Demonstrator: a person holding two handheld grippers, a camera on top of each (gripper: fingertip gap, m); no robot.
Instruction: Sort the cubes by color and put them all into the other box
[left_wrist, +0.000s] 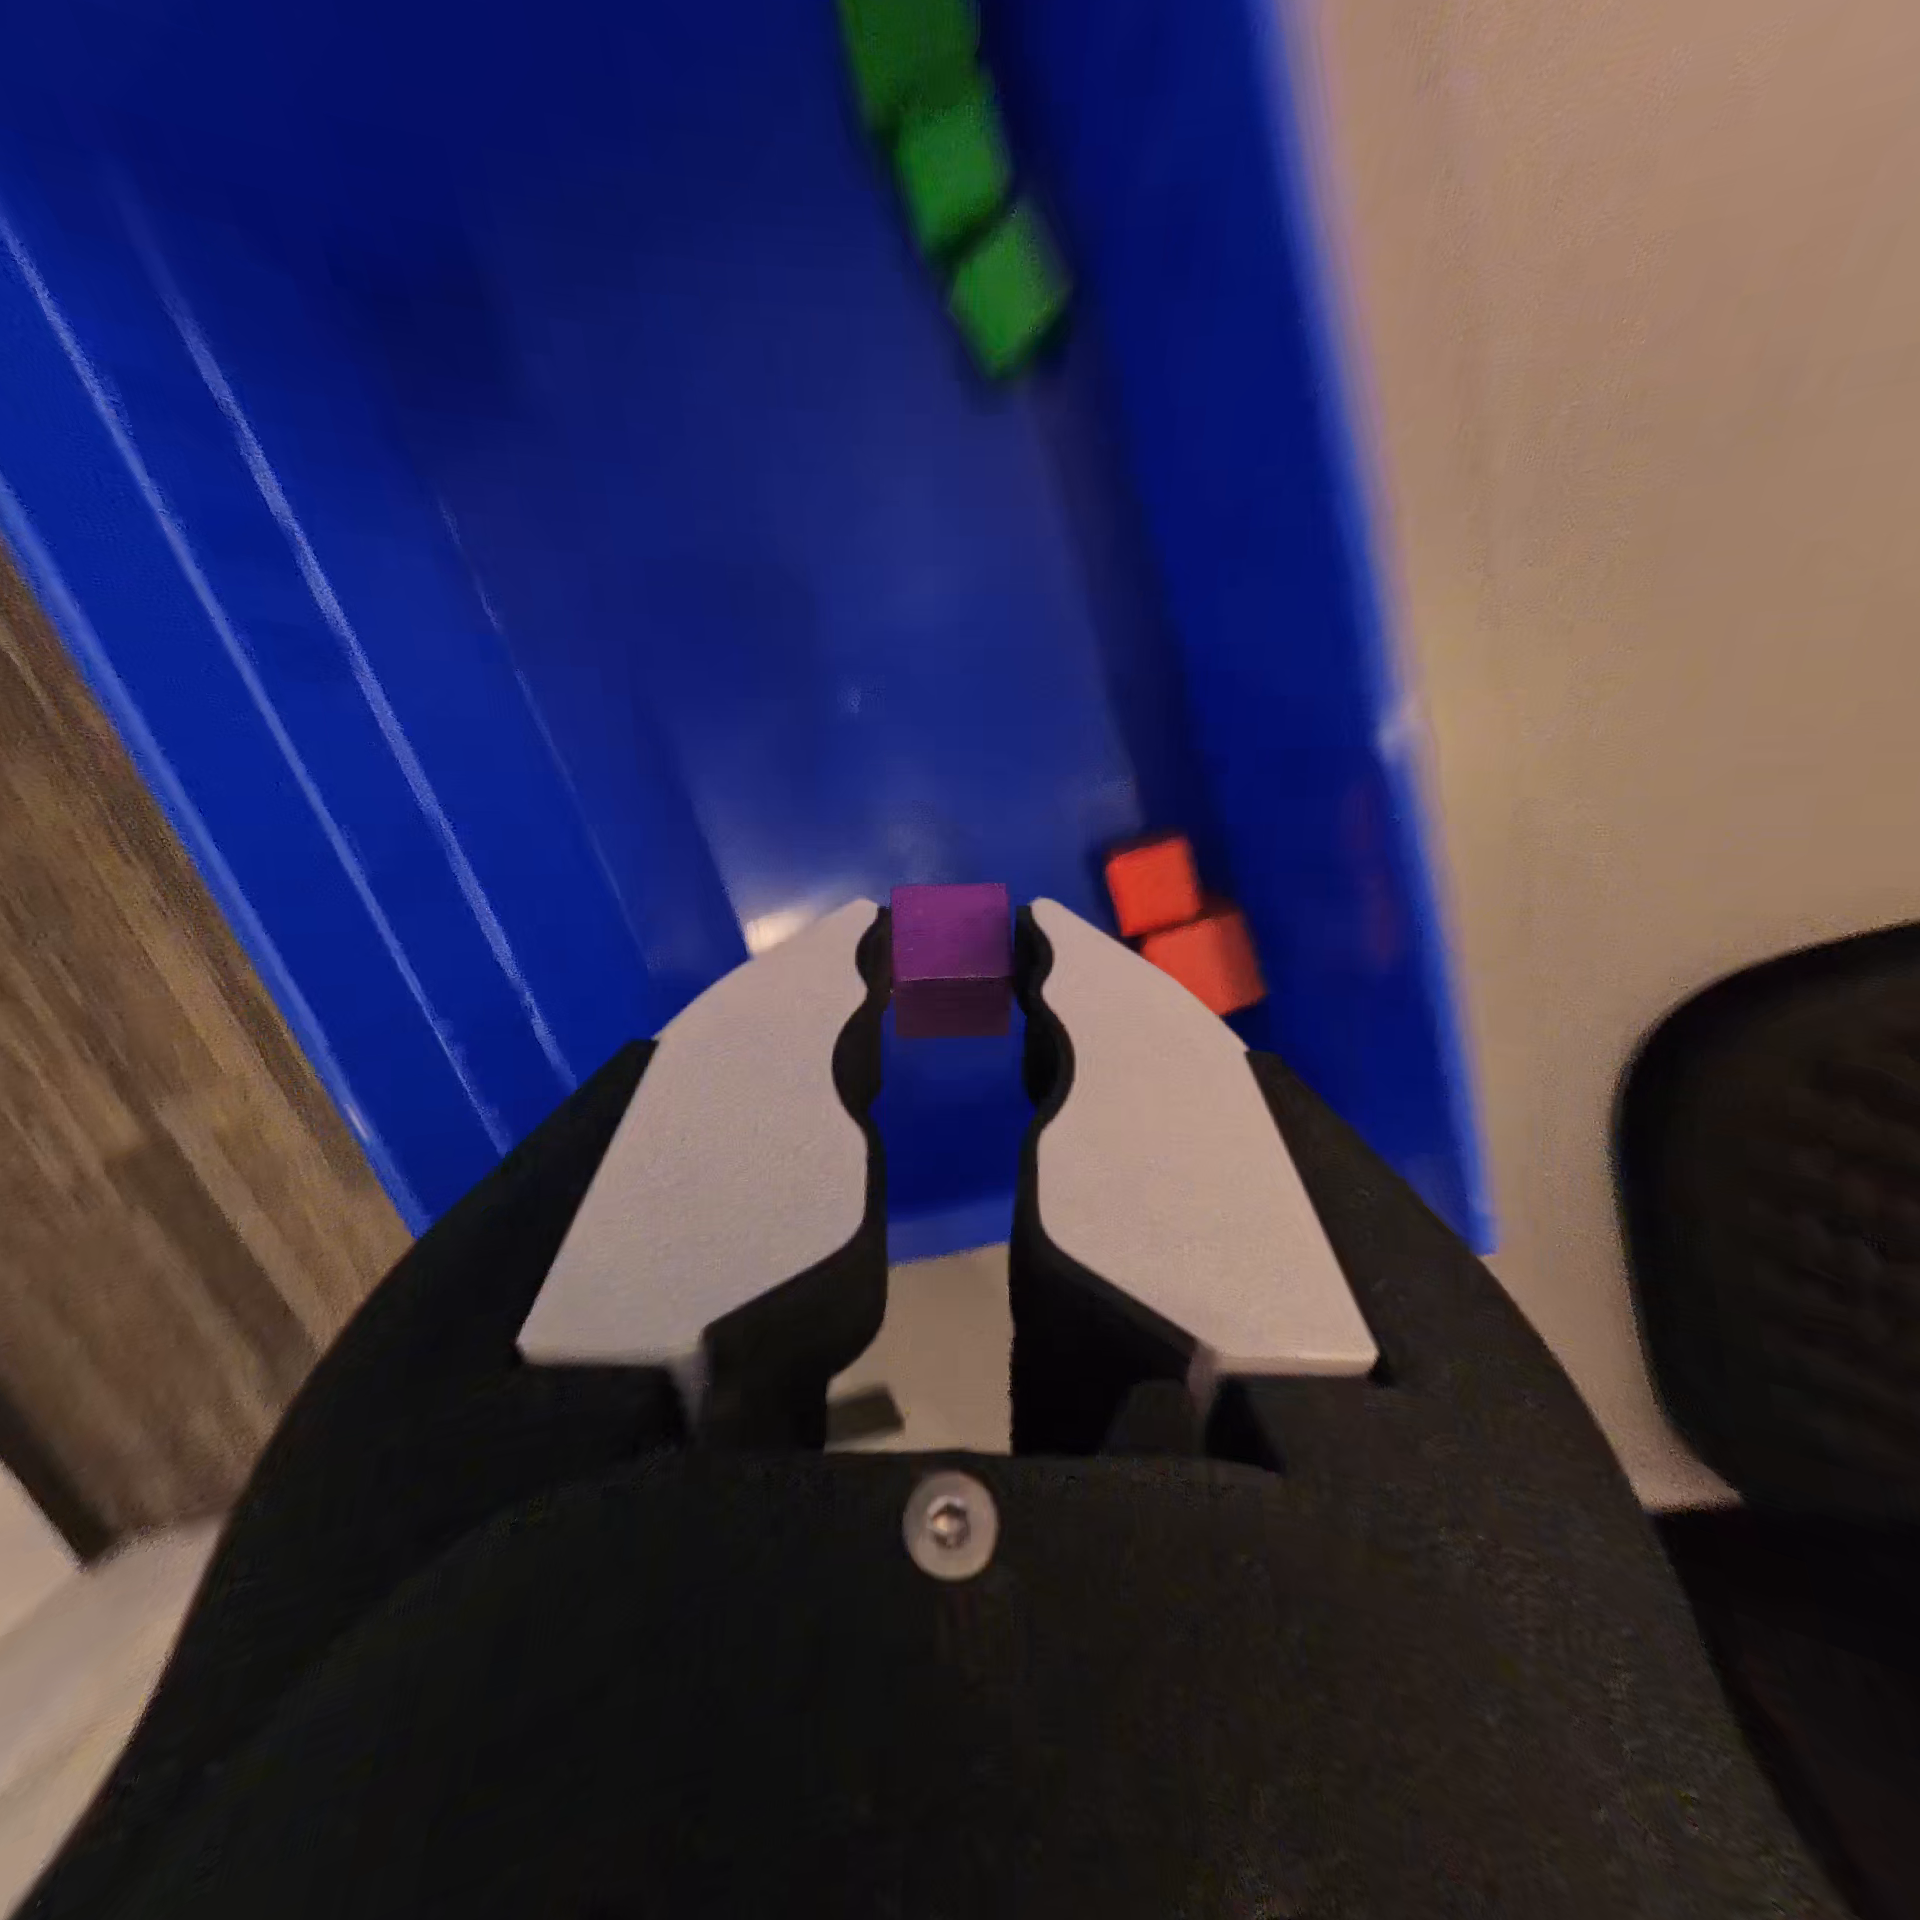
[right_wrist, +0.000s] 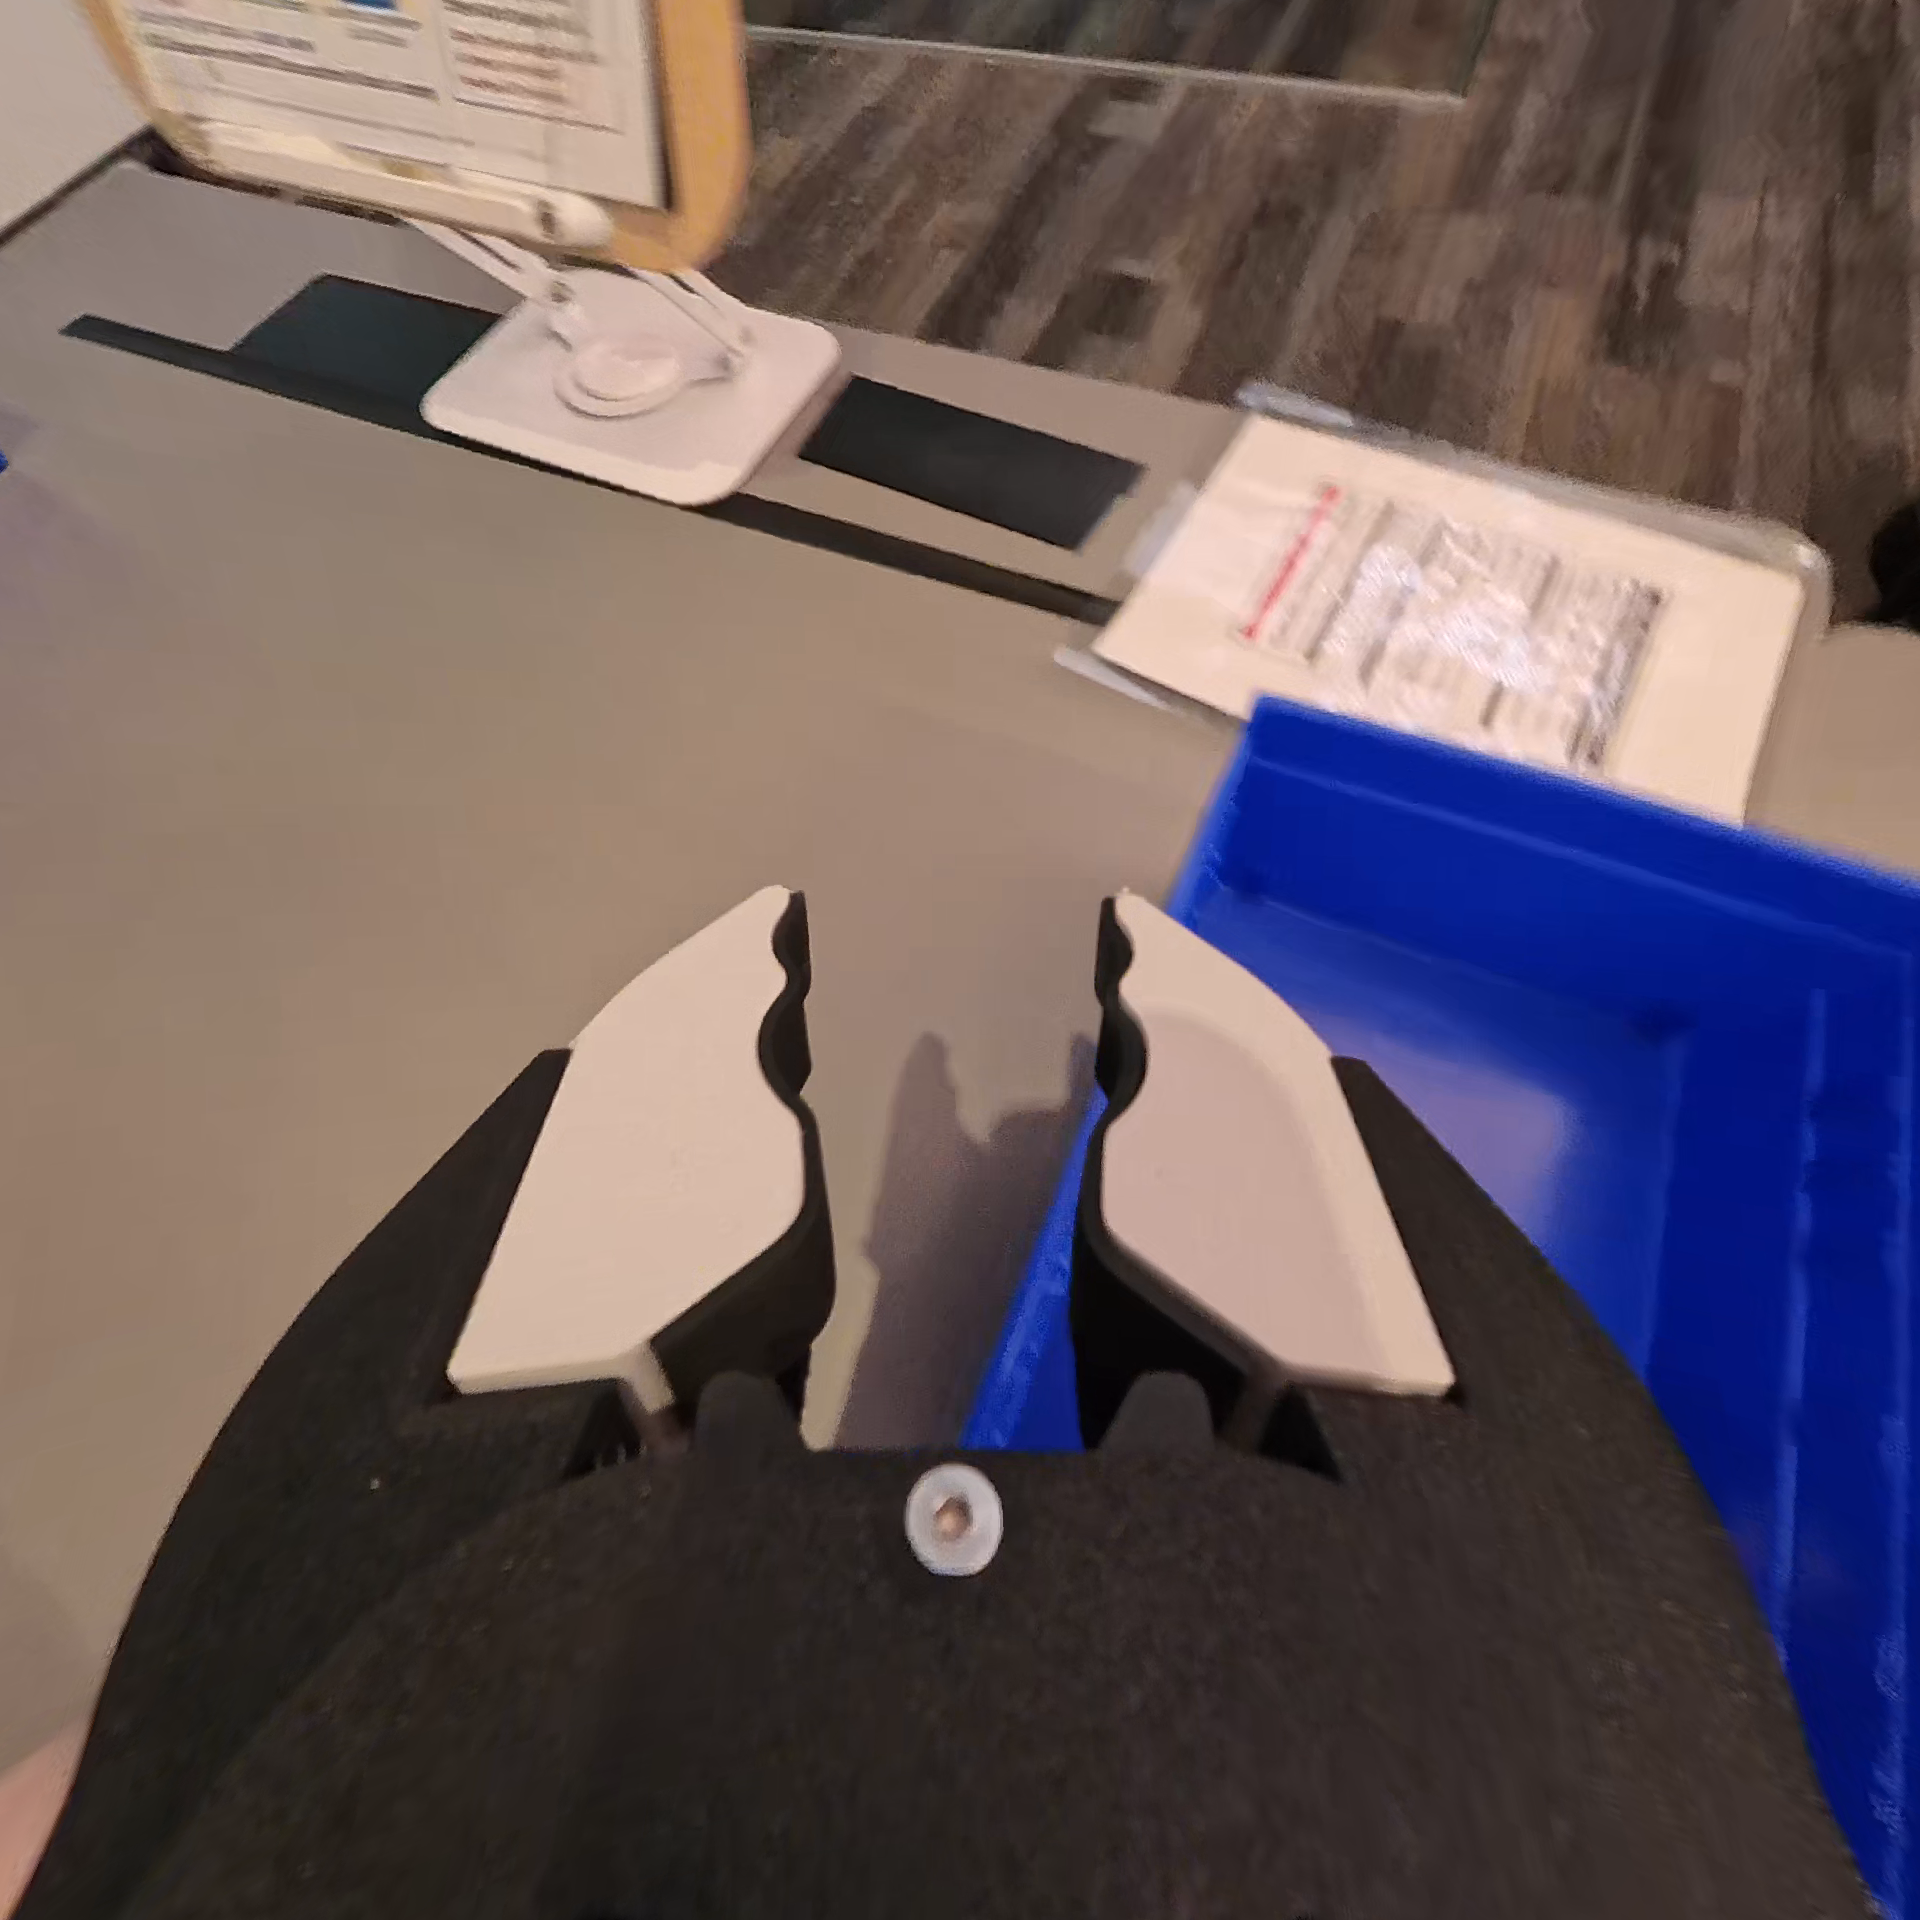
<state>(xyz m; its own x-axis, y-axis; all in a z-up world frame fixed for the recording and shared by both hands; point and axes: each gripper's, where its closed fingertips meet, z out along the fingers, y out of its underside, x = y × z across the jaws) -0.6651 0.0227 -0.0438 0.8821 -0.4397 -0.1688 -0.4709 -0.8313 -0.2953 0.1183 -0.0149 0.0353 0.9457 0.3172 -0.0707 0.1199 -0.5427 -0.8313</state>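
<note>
Left wrist view: left tongs (left_wrist: 951, 940) pinch purple cube (left_wrist: 950, 956) at their tips; right tongs (right_wrist: 951, 940) gape empty.

Left tool (left_wrist: 951, 961) pinches closed around something; right tool (right_wrist: 951, 935) gapes, holding nothing.

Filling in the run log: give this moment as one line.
left gripper: shut on purple cube, over blue box | in box: green cubes, red cubes | right gripper: open, empty

Grey tabletop (right_wrist: 468, 790) with black strips (right_wrist: 966, 462), dark wood-plank floor (right_wrist: 1351, 260) beyond.
</note>
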